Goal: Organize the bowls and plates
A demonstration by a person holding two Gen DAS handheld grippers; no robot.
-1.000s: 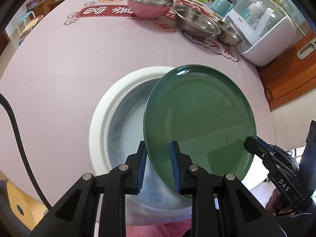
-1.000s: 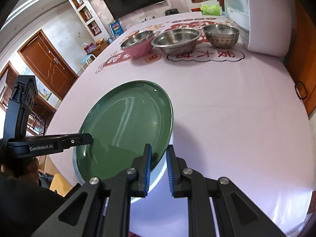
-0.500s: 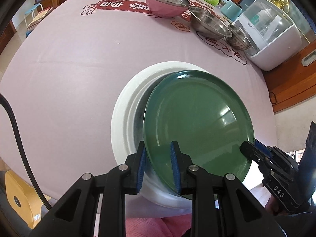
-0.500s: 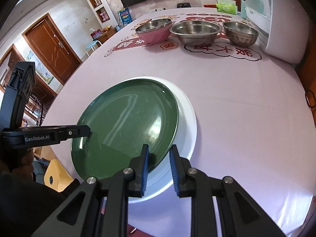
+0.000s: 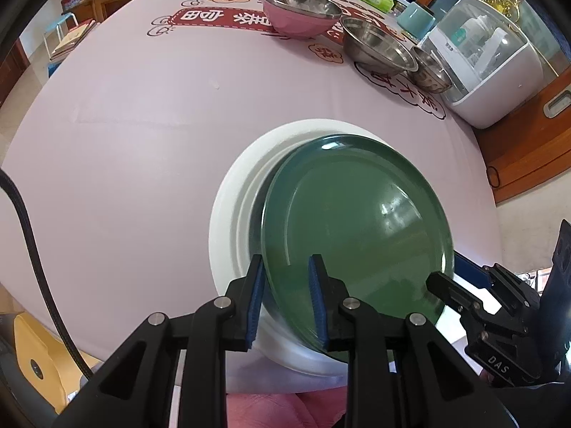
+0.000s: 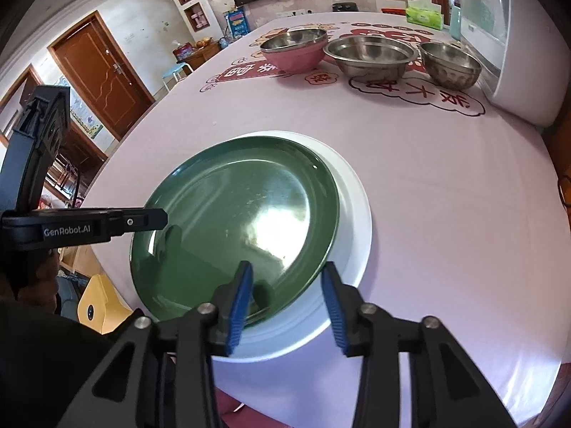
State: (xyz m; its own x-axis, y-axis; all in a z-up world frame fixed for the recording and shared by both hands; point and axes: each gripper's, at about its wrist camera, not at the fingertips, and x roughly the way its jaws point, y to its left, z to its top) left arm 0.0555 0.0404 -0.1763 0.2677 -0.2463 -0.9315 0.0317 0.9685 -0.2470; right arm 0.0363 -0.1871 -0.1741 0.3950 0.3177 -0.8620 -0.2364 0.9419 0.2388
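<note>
1. Since the earlier frame the green plate [image 6: 235,221] has come down from its tilt onto the white plate [image 6: 351,210], and my right claw [image 6: 285,303] has just been opening: its pads now stand apart on either side of the green rim without pressing it.
2. My left claw [image 5: 285,303] is clenched on the near edge of the green plate, one blue pad above the rim and one below (the right-hand view shows its finger lying over that edge).
3. As it lies, the green plate sits off-centre on the white one, shifted toward the near right in the left view, so a white crescent shows on the far left side. Both rest on the pink table [image 5: 142,149].
4. I judge the step in hand to be settling and releasing this plate. To do it well I would nudge it toward that crescent with the left claw until the rims look concentric, then let go only once the plate lies flat.
5. I would draw the right claw straight back along its fingers, so the open pads do not catch the rim.
6. Left for later: the pink bowl [image 6: 294,50] and the two steel bowls [image 6: 369,53] [image 6: 449,64] at the far side.
</note>
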